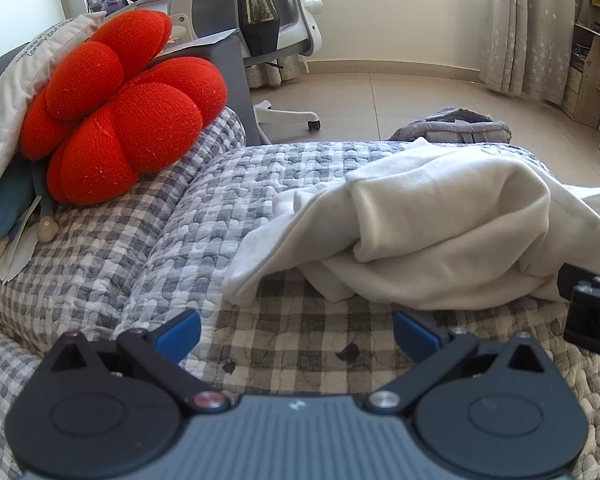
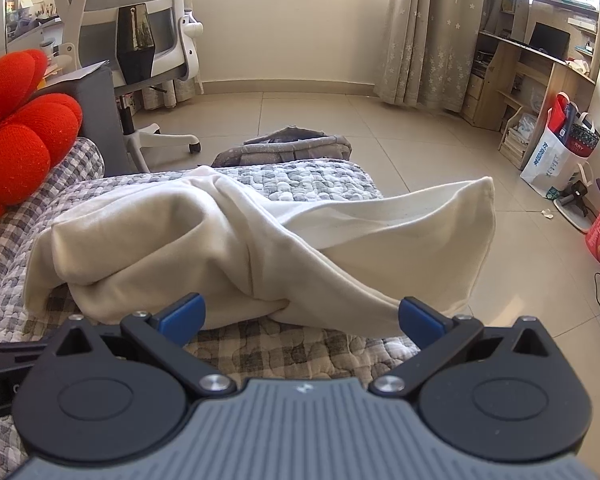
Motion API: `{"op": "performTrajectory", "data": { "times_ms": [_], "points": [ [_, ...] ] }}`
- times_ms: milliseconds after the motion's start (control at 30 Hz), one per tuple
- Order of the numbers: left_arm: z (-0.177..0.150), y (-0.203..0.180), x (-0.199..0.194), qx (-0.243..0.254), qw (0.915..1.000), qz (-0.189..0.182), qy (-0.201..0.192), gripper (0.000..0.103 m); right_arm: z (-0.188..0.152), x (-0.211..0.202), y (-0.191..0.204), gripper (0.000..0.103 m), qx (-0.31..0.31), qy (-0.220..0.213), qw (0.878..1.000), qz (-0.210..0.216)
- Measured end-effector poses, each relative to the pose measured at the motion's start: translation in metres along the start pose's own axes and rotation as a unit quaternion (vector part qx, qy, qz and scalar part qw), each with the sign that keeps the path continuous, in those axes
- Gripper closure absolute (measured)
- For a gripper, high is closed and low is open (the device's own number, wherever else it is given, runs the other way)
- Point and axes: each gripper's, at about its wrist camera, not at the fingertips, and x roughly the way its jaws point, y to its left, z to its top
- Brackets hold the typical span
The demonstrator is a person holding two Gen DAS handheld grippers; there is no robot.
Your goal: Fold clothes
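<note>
Right wrist view: a cream garment (image 2: 236,240) lay crumpled on the checked bedcover (image 2: 300,344) (unfolded), both grippers (image 2: 300,316) (image 1: 296,332) wide open, empty; spreading it flat likely came next.

You have a red flower-shaped cushion (image 1: 124,108) on the checked quilt (image 1: 228,184), leaning against a white pillow (image 1: 16,92). Behind stands an office chair (image 2: 140,40). A grey bundle (image 2: 288,145) lies on the tiled floor (image 2: 340,120), near the curtain (image 2: 428,32).
</note>
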Motion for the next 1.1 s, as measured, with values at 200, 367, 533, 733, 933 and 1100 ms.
{"op": "performTrajectory", "data": {
  "times_ms": [200, 367, 533, 733, 933, 1100],
  "points": [
    [-0.001, 0.002, 0.003, 0.003, 1.0000, -0.003, 0.001, 0.000, 0.000, 0.002, 0.001, 0.000, -0.001, -0.001, 1.000, 0.001],
    [-0.001, 0.004, 0.005, 0.002, 1.0000, -0.004, 0.002, 0.000, 0.000, 0.006, 0.003, 0.000, -0.002, 0.000, 1.000, 0.000],
    [0.001, 0.008, 0.010, -0.003, 0.9999, -0.013, 0.002, 0.000, 0.000, 0.011, 0.003, 0.000, -0.004, -0.001, 1.000, 0.001],
    [0.005, 0.025, 0.023, -0.062, 0.9969, -0.047, -0.001, 0.000, 0.005, 0.014, -0.005, 0.000, -0.001, -0.013, 1.000, 0.015],
    [0.006, 0.035, 0.035, -0.112, 0.9885, -0.101, -0.005, 0.000, 0.011, 0.025, -0.015, 0.000, 0.021, 0.006, 0.998, 0.063],
    [0.009, 0.031, 0.036, -0.092, 0.9866, -0.132, -0.030, 0.000, 0.020, 0.025, -0.019, 0.002, 0.021, -0.014, 0.993, 0.116]
  ]
}}
